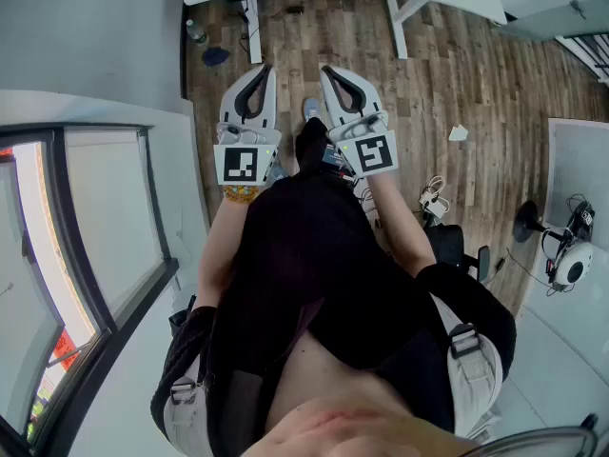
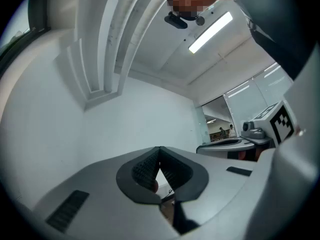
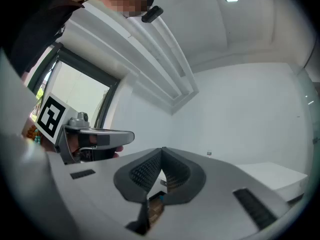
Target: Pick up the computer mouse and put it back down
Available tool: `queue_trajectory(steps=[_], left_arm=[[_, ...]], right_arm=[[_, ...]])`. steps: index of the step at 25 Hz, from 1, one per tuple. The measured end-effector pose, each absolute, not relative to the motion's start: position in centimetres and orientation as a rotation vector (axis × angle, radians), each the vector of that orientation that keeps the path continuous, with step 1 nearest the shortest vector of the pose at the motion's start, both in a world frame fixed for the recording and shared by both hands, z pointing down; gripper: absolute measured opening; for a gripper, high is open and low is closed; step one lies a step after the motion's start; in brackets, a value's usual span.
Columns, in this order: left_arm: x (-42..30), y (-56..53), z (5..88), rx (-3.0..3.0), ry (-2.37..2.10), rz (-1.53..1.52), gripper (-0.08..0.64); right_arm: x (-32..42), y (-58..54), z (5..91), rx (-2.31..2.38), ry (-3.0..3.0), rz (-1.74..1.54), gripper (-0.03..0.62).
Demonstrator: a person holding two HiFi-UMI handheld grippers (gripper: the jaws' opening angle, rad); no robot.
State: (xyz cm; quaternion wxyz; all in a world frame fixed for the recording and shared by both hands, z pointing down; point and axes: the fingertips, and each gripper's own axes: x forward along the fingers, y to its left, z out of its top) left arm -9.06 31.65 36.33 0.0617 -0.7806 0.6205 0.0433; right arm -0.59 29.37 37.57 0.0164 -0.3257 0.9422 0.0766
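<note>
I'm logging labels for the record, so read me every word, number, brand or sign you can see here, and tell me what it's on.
No readable text in any view.
Left tool: a black-and-white square marker, a pattern, not letters or digits.
Right tool: its own square marker, also no letters.
Small things on the wood floor: too small to read.

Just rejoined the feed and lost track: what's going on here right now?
A person standing over a brown wood-plank floor holds the grey-and-white left gripper and right gripper out in front, side by side. Both are shut on nothing. No computer mouse shows in any view, so nothing is being handled at this moment.
</note>
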Motion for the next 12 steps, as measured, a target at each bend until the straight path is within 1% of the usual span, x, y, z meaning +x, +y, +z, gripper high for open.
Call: queue_trajectory(steps=[12], left_arm=[[-8.6, 25.6, 36.4, -2.403, 1.841, 0.108, 0.005]], right_arm=[[-0.7, 24.0, 37.3, -1.004, 2.949, 0.211, 0.029]])
